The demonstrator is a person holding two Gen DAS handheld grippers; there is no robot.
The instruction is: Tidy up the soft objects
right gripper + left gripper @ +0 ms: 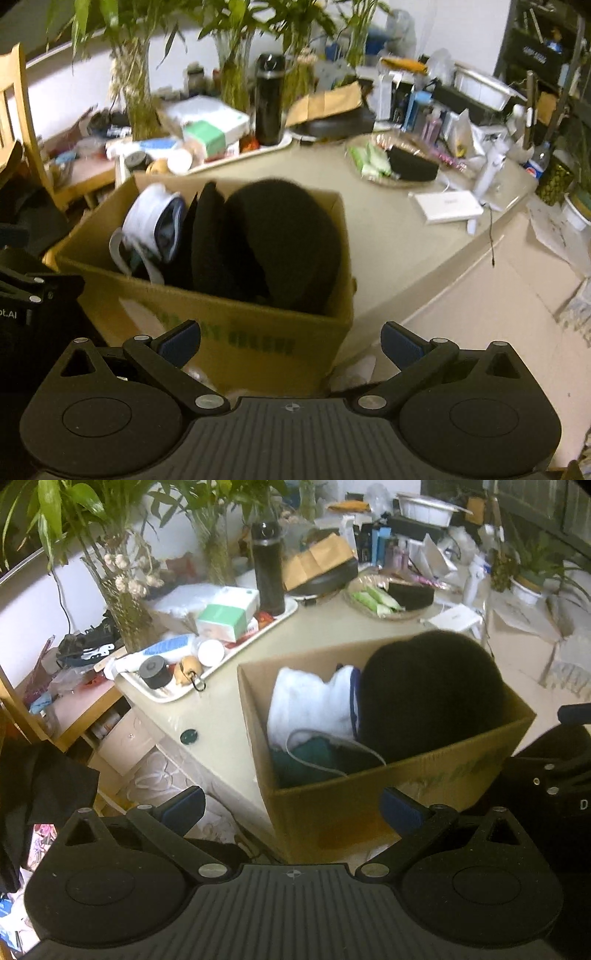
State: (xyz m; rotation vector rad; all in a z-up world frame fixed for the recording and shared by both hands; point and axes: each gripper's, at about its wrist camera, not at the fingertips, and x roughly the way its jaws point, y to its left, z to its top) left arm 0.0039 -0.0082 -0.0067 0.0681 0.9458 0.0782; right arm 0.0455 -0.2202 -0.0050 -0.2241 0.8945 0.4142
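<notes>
From the left wrist, the left tongs [293, 808] stood wide apart and empty just short of the cardboard box [369, 812] on the table [221, 709], where a black cushion [432, 698] and white cloth [310, 701] sat upright, likely to save room. From the right wrist, the right tongs [291, 343] likewise gaped empty before that box [240, 332], its black cushion [288, 240] wedged against the wall so it stayed standing.

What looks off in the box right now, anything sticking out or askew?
The big black cushion stands on edge in the cardboard box, bulging above the rim rather than lying flat. Beside it, a grey cord trails loosely over the white towel. Nothing looks spilled or damaged.
</notes>
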